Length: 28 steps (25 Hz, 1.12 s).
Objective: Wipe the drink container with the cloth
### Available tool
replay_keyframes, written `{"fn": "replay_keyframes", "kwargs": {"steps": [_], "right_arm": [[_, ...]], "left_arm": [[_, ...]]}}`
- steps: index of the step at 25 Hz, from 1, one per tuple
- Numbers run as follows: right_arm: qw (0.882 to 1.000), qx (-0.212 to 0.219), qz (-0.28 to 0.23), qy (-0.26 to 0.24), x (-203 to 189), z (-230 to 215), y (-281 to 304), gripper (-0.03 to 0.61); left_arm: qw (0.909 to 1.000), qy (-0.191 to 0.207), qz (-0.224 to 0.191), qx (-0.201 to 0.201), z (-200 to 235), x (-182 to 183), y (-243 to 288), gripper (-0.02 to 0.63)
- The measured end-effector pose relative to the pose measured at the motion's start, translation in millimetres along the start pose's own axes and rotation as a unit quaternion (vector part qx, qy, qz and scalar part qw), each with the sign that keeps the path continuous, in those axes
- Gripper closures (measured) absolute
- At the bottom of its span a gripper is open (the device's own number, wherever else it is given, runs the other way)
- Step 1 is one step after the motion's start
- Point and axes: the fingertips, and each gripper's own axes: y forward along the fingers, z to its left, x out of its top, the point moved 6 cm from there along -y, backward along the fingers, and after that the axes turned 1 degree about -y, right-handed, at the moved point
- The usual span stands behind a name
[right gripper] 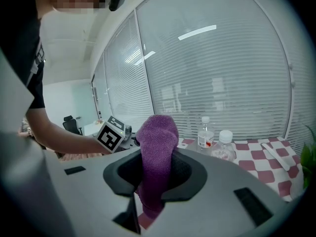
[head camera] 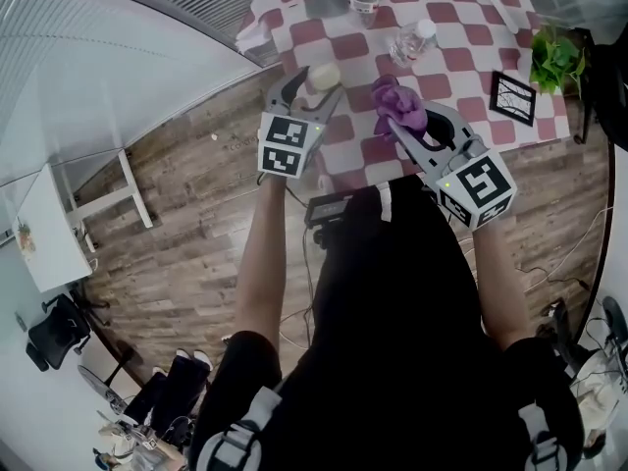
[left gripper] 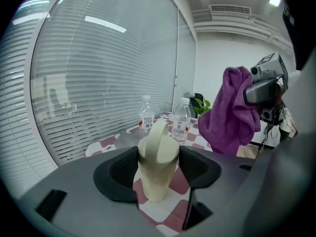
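we find the left tongs (head camera: 310,90) open astride the upright drink container (left gripper: 158,167); the right tongs (head camera: 406,131), clamped on the purple cloth (right gripper: 157,147), hang just to its right, apart.

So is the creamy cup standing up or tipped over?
Standing up. The cup sits base down on the checked tablecloth, with its sides going straight up.

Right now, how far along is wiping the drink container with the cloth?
Done: the right gripper is shut on the purple cloth. In hand: the left gripper has open jaws flanking the cream drink container, which stands on the checkered table, apparently not yet gripped. Left: the wiping itself; cloth and container are apart.
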Motion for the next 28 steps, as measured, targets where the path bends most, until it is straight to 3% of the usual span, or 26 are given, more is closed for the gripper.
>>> {"fn": "replay_keyframes", "kwargs": {"steps": [9, 14, 19, 28], "right_arm": [[1.0, 0.0, -0.001, -0.002, 2, 3, 2, 0.472], [1.0, 0.003, 0.001, -0.006, 2, 6, 4, 0.472], [1.0, 0.006, 0.004, -0.012, 0, 11, 5, 0.472], [0.999, 0.019, 0.018, -0.022, -8, 18, 13, 0.469]], "left_arm": [[0.9998, -0.021, 0.003, 0.003, 3, -1, -3, 0.341], [0.995, -0.1, 0.005, 0.001, 11, -1, -9, 0.342], [0.9824, -0.186, 0.012, -0.019, 18, -7, -17, 0.342], [0.9682, -0.247, 0.022, -0.033, 19, -16, -22, 0.344]]}}
